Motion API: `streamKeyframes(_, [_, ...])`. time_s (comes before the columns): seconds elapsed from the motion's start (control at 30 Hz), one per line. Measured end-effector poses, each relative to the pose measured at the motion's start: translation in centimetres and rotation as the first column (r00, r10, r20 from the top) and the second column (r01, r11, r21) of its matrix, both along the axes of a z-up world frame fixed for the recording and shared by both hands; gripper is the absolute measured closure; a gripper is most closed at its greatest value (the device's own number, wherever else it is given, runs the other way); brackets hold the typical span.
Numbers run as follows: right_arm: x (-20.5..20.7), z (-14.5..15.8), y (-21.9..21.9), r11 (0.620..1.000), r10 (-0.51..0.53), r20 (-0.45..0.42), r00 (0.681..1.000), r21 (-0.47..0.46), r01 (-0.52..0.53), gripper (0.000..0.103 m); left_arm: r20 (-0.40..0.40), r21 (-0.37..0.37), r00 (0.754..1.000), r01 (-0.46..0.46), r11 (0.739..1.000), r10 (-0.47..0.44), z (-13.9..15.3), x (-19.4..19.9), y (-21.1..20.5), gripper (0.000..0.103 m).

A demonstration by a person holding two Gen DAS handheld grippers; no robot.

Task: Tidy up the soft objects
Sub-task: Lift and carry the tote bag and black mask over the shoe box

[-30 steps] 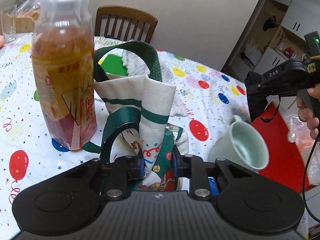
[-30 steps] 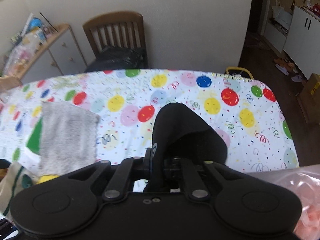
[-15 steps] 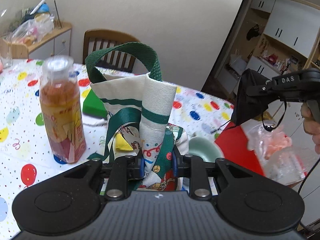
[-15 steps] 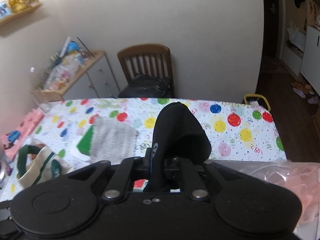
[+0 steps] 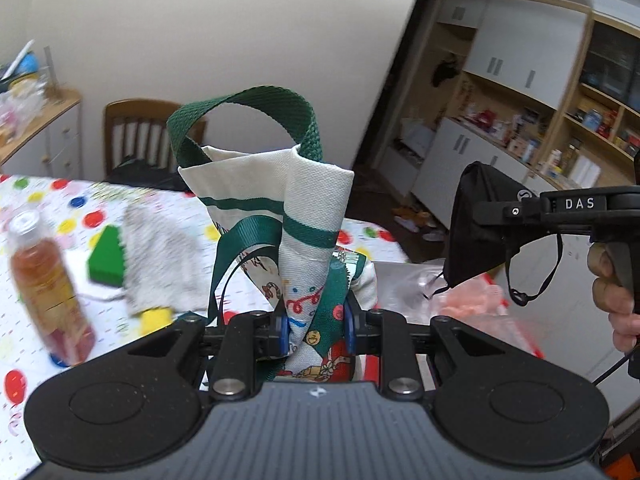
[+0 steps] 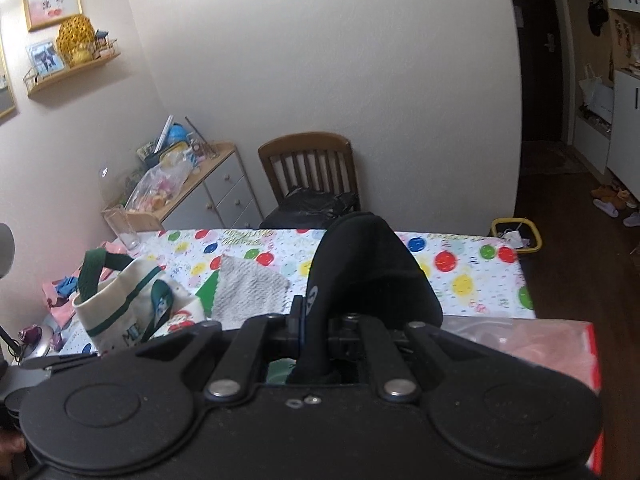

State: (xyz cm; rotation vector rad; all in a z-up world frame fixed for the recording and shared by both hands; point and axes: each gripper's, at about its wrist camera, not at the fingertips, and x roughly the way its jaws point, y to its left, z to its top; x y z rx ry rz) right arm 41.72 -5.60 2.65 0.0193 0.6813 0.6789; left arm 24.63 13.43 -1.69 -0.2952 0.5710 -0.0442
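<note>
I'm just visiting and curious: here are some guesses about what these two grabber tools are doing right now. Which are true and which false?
1. The left gripper is clamped on a cream tote bag with green handles. True.
2. The right gripper is empty. False: it is shut on a black face mask.
3. A grey towel lies on the balloon-print tablecloth. True.
4. The drink bottle is inside the tote bag. False: it stands on the table, apart from the bag.
5. A wooden chair stands behind the table. True.

tote bag (image 5: 276, 200): 1 | black mask (image 5: 476, 232): 1 | bottle (image 5: 48, 288): 1 | grey cloth (image 5: 160, 264): 1 | chair (image 6: 310, 168): 1
</note>
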Motion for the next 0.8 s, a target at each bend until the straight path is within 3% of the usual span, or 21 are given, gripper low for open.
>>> streamKeyframes(0.43, [-0.8, -0.9, -9.6, 0.992, -0.124, -0.005, 0.992, -0.007, 0.124, 0.097, -0.031, 0.015, 0.983, 0.183, 0.983, -0.183, 0.1, 4.3, -9.2, 0.079])
streamKeyframes(0.8, [-0.5, -4.7, -13.7, 0.989, -0.138, -0.078, 0.987, -0.072, 0.133, 0.097, -0.068, -0.012, 0.950, 0.304, 0.952, -0.304, -0.9, 8.5, -15.0, 0.079])
